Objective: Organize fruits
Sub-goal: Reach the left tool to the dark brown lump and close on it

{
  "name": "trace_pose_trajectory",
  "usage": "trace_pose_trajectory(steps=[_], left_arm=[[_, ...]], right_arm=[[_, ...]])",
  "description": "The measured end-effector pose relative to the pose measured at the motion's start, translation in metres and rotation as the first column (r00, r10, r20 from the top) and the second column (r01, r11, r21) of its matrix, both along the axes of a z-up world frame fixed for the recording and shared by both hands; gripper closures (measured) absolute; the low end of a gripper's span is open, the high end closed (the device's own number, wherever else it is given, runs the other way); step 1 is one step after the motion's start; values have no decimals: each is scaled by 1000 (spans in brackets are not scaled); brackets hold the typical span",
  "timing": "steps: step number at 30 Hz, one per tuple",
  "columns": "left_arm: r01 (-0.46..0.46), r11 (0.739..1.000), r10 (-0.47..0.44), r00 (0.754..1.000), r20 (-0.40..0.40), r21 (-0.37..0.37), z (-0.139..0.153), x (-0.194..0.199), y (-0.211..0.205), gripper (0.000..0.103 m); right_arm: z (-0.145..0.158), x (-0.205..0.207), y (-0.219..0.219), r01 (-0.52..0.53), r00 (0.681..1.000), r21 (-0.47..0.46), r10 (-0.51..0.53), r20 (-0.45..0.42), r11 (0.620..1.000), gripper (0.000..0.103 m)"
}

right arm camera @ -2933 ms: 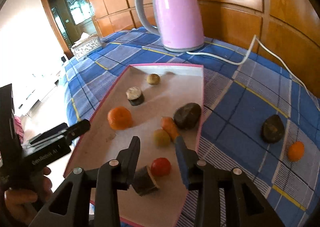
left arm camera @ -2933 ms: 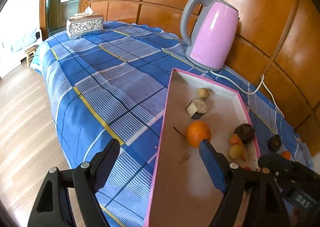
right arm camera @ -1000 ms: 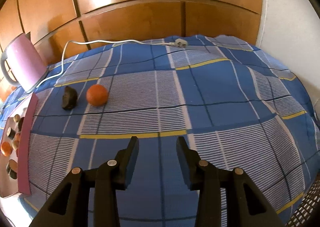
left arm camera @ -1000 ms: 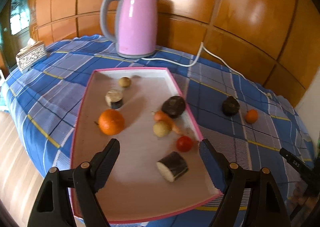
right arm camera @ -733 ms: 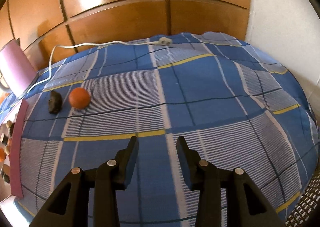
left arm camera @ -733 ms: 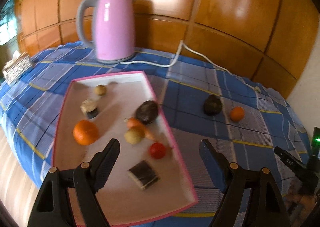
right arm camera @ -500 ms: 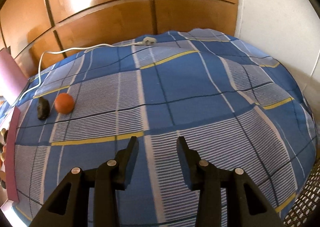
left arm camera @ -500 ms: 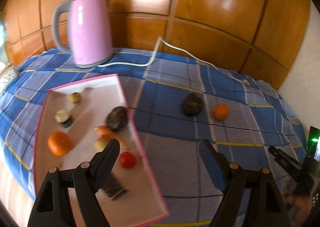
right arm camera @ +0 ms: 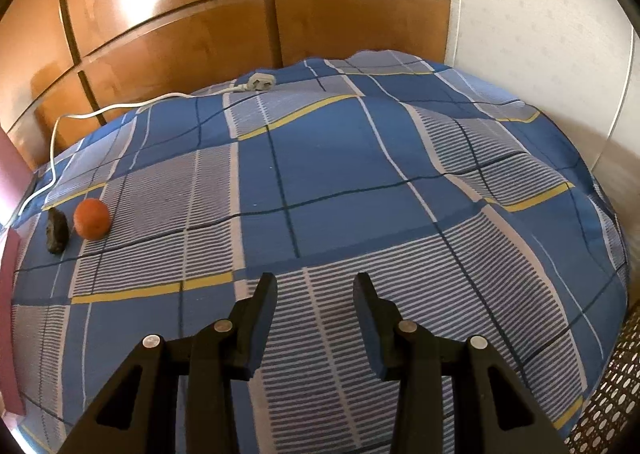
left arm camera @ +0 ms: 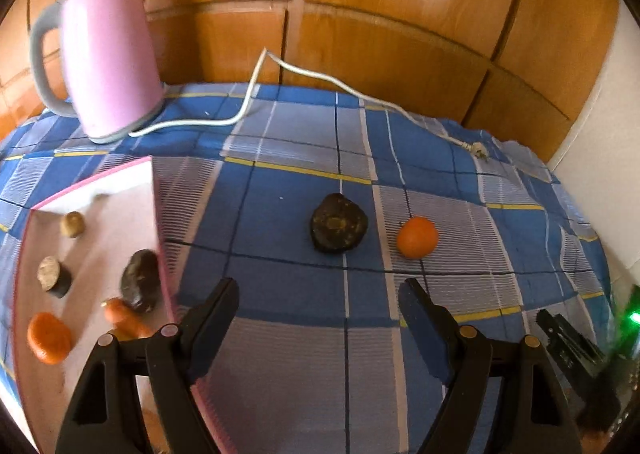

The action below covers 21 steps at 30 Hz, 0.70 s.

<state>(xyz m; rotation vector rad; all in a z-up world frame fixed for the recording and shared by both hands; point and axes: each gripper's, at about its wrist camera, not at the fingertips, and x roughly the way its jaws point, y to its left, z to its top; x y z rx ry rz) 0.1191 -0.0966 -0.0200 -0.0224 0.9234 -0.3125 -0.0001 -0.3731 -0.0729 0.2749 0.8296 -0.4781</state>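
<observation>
Pink kettle [left arm camera: 106, 66], white cord [left arm camera: 256, 86], checked cloth [right arm camera: 360, 182]

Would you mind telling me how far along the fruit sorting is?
Done: several fruits lie in the tray. In hand: nothing; the left tool and right tool are both empty. Left: the dark fruit and orange sit on the cloth.

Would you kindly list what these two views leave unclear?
- Left wrist view: tray near end hidden behind the left hand-held gripper; its fruits are motion-blurred.
- Right wrist view: tray cut off at the left edge.
- Right wrist view: dark lumpy fruit too small to identify.
</observation>
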Motion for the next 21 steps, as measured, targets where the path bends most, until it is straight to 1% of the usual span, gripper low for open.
trace_pose_trajectory(steps=[3,12,13,15,18,19,20,21], left_arm=[[0,1000,0,999,-40,3,-11,16,-8,19],[-6,1000,9,996,-87,25,-31,57,-27,19],[-6,999,9,996,-91,35,-34,63,-30,19],[-6,999,10,995,-103,37,-37,70,-33,19],[-17,999,23,992,-121,46,-44,83,-37,22],[-11,998,18,991,-129,54,-48,87,-39,24],[-7,998,15,993,-120,67,-51,89,-41,25],[-4,997,12,995,-101,80,-50,89,-42,29]], right_arm=[[-2,-1,-3,16,1000,-6,-16,5,1000,63],[-5,-1,-8,38,999,-32,-37,20,999,63],[-6,0,-8,38,999,-39,-37,20,999,62],[-6,1,-7,33,999,-40,-32,23,999,56],[-8,4,-5,26,999,-52,-25,25,998,51],[-8,4,-5,25,999,-51,-24,29,998,50],[-8,4,-5,26,999,-49,-24,31,998,49],[-9,4,-5,24,999,-49,-23,35,998,48]])
